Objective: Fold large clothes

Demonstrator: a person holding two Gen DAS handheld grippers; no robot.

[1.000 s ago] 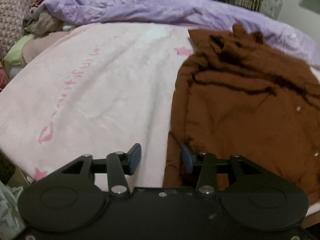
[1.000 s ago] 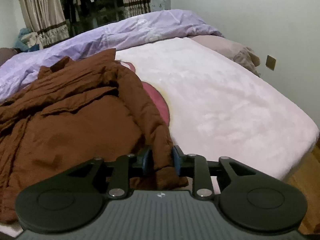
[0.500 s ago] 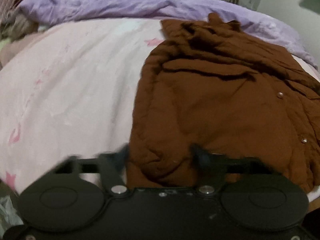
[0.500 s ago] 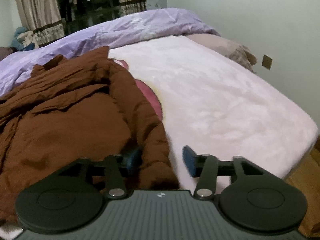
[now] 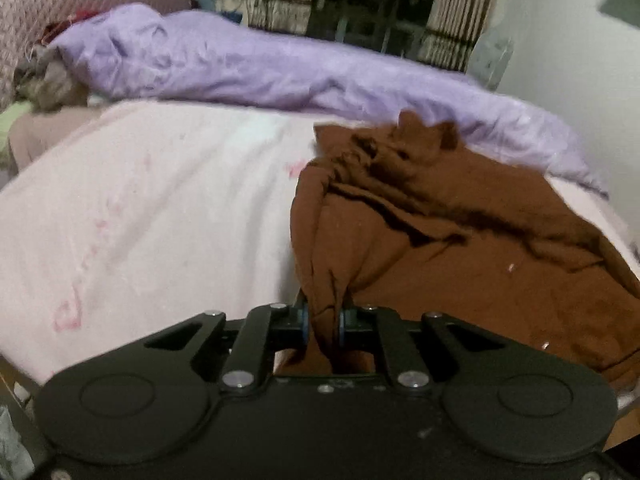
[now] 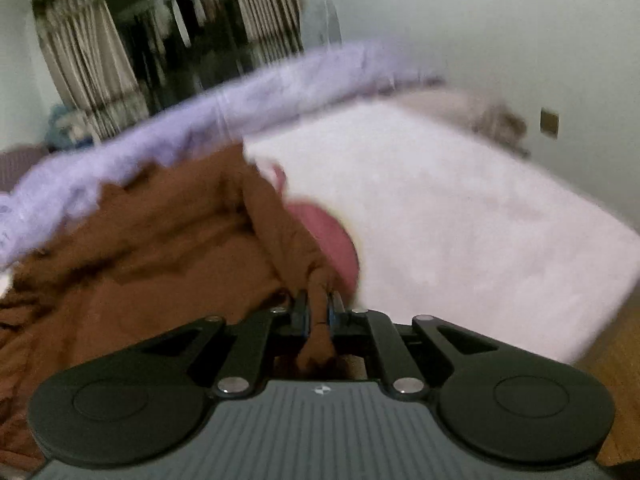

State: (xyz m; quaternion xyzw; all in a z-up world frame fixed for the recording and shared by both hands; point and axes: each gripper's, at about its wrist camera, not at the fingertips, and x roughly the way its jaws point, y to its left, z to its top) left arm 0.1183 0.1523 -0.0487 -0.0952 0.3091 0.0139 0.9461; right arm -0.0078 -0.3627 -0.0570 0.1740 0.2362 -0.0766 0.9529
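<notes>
A large brown jacket (image 5: 460, 248) lies rumpled on a pale pink bed cover (image 5: 152, 208). My left gripper (image 5: 323, 322) is shut on the jacket's near left edge, and the cloth rises in a bunched ridge from the pads. In the right wrist view the same jacket (image 6: 140, 248) fills the left side. My right gripper (image 6: 318, 312) is shut on its near right edge, with a fold of cloth pinched between the blue pads. The right wrist view is blurred by motion.
A lilac duvet (image 5: 248, 68) lies bunched along the far side of the bed. A quilted headboard and pillows (image 5: 44, 8) are at far left. A pink patch (image 6: 332, 240) shows beside the jacket. Wooden floor (image 6: 600, 348) lies past the bed's right edge.
Both grippers were open half a second ago at the jacket's near corners. Both have now shut on the cloth and lifted it, and the views have tilted upward.
</notes>
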